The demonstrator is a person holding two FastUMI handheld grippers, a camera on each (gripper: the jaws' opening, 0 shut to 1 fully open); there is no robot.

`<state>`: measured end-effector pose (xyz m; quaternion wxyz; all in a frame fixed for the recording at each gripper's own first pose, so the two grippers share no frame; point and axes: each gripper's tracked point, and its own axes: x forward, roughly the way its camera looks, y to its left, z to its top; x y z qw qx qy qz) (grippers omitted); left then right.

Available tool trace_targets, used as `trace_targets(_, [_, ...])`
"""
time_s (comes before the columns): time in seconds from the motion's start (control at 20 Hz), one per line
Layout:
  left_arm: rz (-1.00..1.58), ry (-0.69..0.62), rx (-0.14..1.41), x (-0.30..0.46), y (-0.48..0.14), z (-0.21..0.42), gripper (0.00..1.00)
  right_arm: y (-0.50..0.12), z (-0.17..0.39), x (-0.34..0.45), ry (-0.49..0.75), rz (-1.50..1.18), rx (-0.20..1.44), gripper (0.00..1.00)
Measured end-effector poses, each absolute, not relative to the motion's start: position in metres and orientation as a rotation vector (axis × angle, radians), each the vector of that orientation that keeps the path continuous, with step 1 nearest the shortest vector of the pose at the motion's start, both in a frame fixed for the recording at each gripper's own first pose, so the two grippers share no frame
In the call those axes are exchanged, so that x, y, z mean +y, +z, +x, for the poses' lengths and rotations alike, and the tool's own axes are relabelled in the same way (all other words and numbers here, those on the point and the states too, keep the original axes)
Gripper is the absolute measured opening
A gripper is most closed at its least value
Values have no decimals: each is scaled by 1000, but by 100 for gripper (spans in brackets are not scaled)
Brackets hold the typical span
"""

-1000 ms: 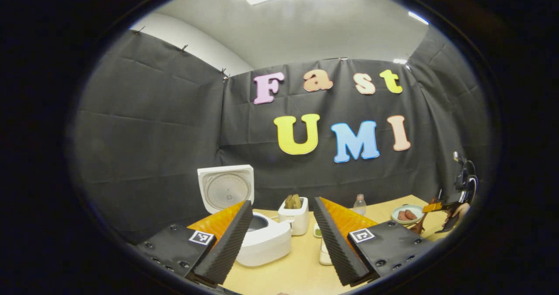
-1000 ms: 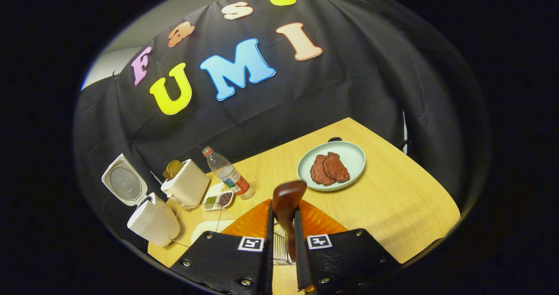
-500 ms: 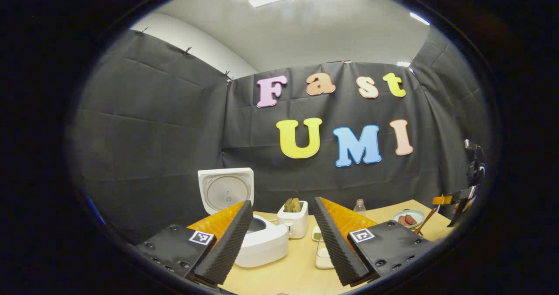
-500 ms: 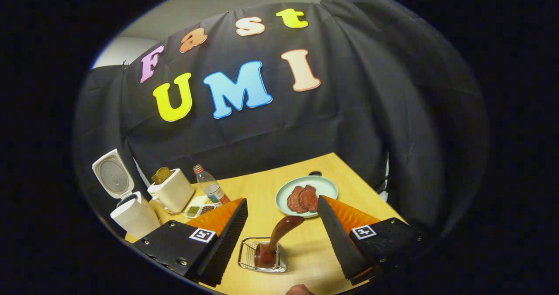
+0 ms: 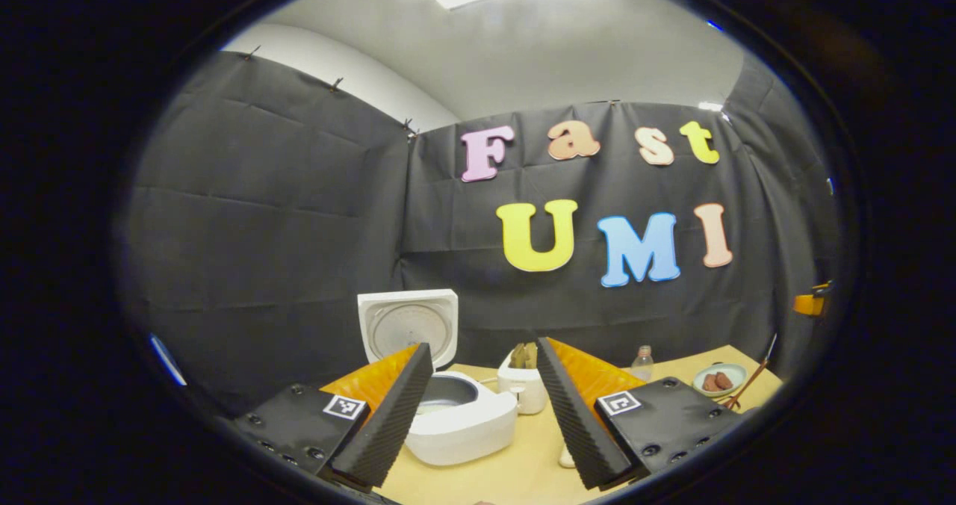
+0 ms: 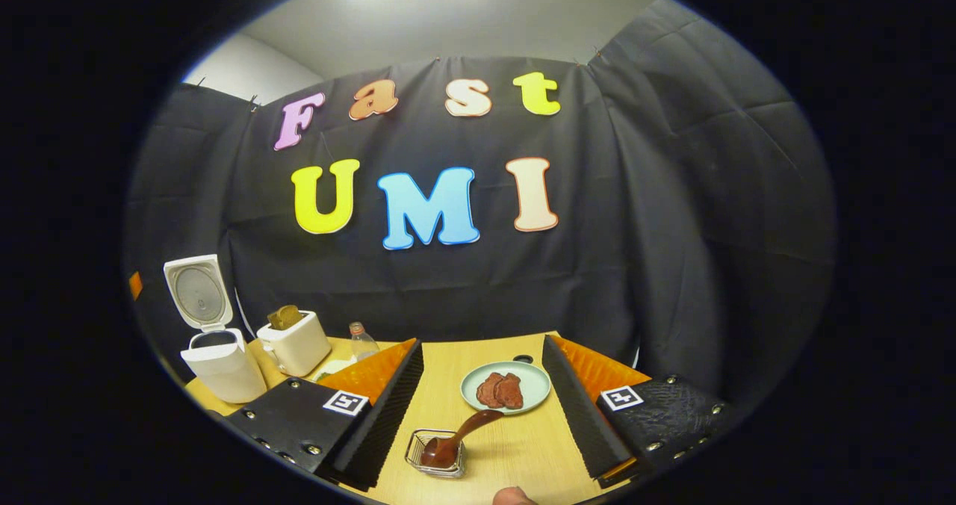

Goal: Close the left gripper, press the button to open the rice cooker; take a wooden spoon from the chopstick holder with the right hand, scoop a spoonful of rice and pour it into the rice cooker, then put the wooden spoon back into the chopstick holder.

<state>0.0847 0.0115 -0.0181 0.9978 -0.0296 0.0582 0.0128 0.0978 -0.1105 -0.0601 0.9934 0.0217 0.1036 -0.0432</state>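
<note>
wooden spoon (image 6: 457, 436) between spread right tongs (image 6: 482, 408)

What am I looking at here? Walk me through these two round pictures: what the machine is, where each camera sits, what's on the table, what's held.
There is no robot: a person holds a two-finger gripper in each hand, and a fisheye camera rides on each, looking along its fingers. In the left gripper view, the left gripper stands open before the rice cooker, whose lid is up. In the right gripper view, the right gripper is open too and holds nothing. Between its fingers, the wooden spoon leans in the wire chopstick holder on the table. Farther back are a plate of meat, a toaster and a bottle.
</note>
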Motion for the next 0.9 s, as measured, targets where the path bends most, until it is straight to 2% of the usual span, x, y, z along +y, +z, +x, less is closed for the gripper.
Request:
trace_targets(0.05, [-65,37,120,22,-17,96,97,-52,93,-110,-103,39,189,97])
trace_targets(0.1, [-70,53,121,32,-16,109,94,-49,90,-108,-119,35,177,97])
trace_targets(0.65, [-26,187,94,146,-9,274,94,-37,48,-88,-296,-7,163,97])
trace_targets(0.7, [-16,194,92,152,-10,288,97,-38,47,-84,-306,-4,163,97])
trace_targets(0.75, [-13,198,92,158,-11,301,94,-39,45,-79,-314,-5,164,97])
trace_targets(0.85, [-24,195,96,166,-15,327,97,-41,42,-73,-334,-13,164,97])
trace_targets(0.9, [-32,189,93,170,-16,339,94,-44,39,-70,-347,-17,167,97])
